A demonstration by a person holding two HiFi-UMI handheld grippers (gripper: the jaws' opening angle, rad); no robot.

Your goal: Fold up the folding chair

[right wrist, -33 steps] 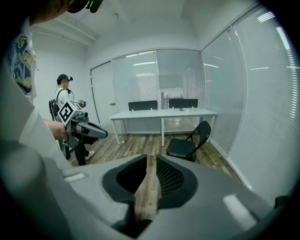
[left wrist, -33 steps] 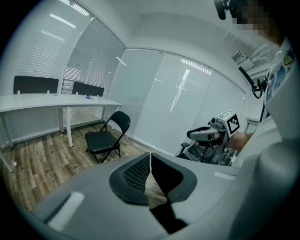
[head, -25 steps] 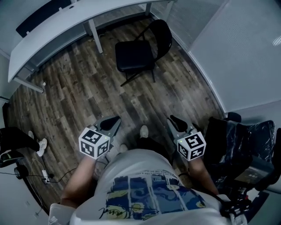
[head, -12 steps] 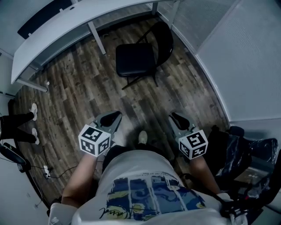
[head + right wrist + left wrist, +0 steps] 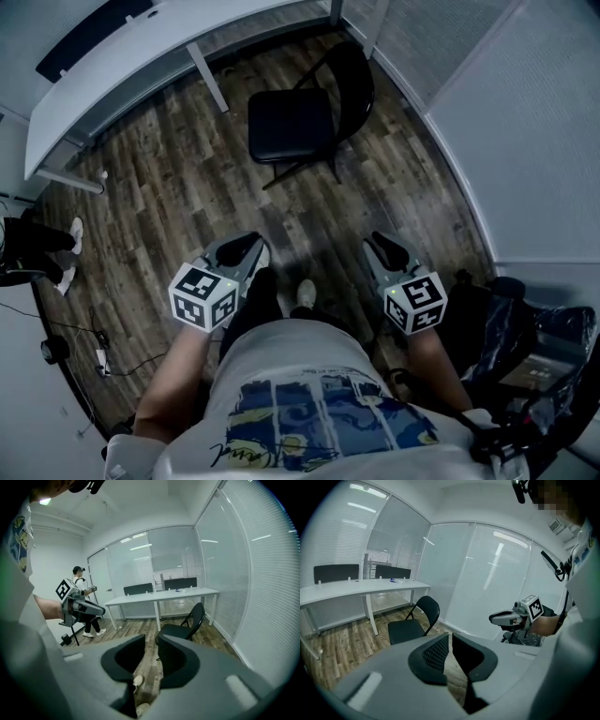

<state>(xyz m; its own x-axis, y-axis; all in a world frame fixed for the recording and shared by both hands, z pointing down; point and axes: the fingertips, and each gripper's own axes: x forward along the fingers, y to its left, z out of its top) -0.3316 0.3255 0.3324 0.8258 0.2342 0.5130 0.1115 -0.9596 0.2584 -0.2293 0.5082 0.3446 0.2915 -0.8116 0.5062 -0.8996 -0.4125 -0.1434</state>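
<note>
A black folding chair stands unfolded on the wood floor, near the white desk and the glass wall. It shows ahead in the left gripper view and the right gripper view. My left gripper is well short of it, its jaws shut with only a thin slit and nothing held. My right gripper is level with it, also far from the chair. Its jaws have just been opening and stand open, with nothing between them.
A long white desk runs along the far wall, one leg close to the chair. Another person stands at the left beside a stand. Dark bags and gear sit at the right. A cable lies on the floor at the left.
Both grippers have moved forward with the walking person, toward the chair. The feet of the person at the left have shifted.
</note>
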